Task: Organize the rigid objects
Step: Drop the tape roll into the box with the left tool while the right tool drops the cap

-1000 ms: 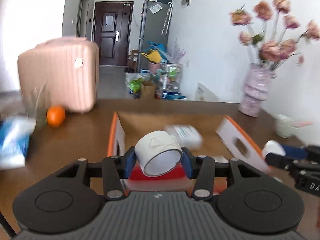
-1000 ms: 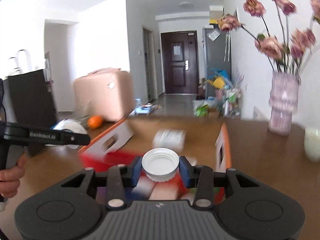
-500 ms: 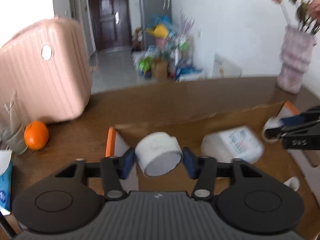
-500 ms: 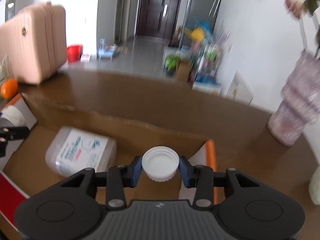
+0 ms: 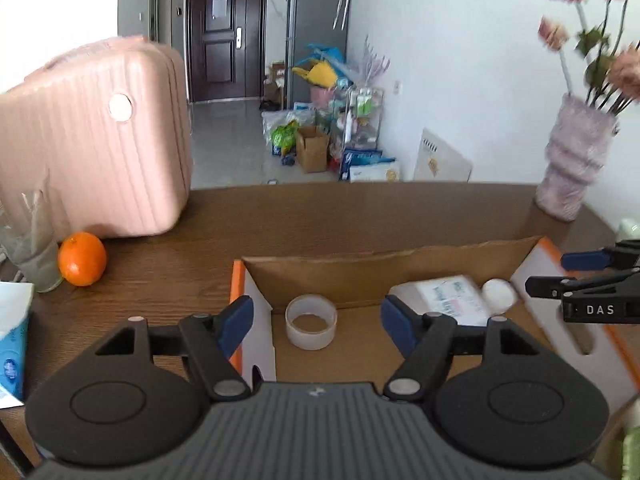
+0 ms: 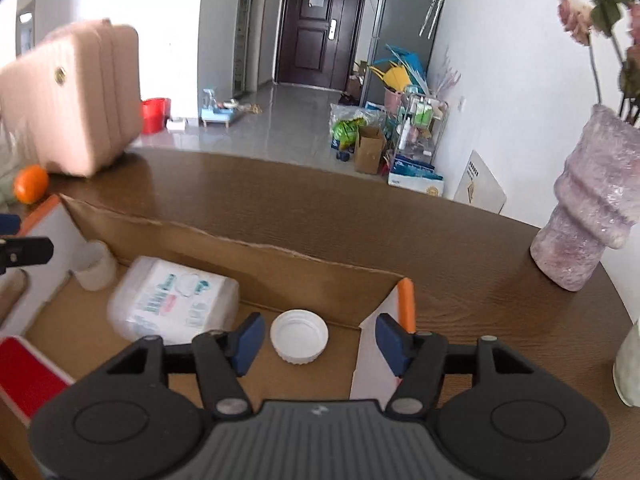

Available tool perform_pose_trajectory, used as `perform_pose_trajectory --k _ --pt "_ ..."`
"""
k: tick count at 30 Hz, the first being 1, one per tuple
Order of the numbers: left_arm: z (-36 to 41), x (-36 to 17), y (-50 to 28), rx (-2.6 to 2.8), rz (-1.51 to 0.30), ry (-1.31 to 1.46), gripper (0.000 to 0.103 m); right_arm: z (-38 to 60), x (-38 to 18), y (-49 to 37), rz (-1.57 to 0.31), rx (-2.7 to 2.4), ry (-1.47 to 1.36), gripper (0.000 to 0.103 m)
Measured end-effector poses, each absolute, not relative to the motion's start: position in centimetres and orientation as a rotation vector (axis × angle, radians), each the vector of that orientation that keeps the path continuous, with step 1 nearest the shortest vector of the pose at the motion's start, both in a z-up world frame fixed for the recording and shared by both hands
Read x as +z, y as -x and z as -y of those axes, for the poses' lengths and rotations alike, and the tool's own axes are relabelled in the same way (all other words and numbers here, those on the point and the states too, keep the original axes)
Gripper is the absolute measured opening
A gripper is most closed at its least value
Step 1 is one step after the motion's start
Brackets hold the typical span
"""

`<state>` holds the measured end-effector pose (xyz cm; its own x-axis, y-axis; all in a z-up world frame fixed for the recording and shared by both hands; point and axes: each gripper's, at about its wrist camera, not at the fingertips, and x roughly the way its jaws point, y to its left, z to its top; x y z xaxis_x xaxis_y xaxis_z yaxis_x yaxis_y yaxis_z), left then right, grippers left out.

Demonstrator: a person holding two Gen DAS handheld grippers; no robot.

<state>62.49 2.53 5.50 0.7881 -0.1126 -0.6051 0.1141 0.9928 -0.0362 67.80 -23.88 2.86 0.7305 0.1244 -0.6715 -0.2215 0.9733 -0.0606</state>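
Cardboard box [image 5: 360, 276] sits open on the brown wood worktop [image 5: 320, 216]. A second ago the left gripper [image 5: 316, 320] clamped the tape roll [image 5: 311, 322] and the right gripper [image 6: 316, 338] the white cap [image 6: 299, 335]; both jaws have just been opening and now stand wide, pads clear. The roll lies on the box floor at its left end, the ribbed cap at its right end, with a plastic-wrapped pack [image 6: 176, 304] between them. Only the left view shows the glass [image 5: 32, 256]; only the right view shows a red bucket [image 6: 155, 114]. An orange [image 5: 82, 259] rests by the ridged pink suitcase [image 5: 92, 140].
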Motion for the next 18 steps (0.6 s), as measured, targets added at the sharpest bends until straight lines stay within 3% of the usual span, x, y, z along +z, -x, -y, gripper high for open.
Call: perform_pose_trajectory --k 5,11,13,18 --pt "-3.3 9.2 -58.3 -0.103 -0.602 0.011 0.074 25.1 7.4 -63.5 -0.67 0.229 0.102 0.063" --pt "-4.4 14.1 -48.4 -0.072 -0.454 0.005 0.086 26.8 12.0 -54.7 -0.56 0.285 0.08 0.07" --pt "-4.7 15.0 -44.9 -0.055 -0.392 0.003 0.098 27.3 13.0 -51.1 -0.523 0.312 0.072 0.073" --pt "-3.7 15.3 -36.7 -0.014 -0.306 -0.037 0.1 28.9 13.6 -42.5 -0.447 0.391 0.02 0.077"
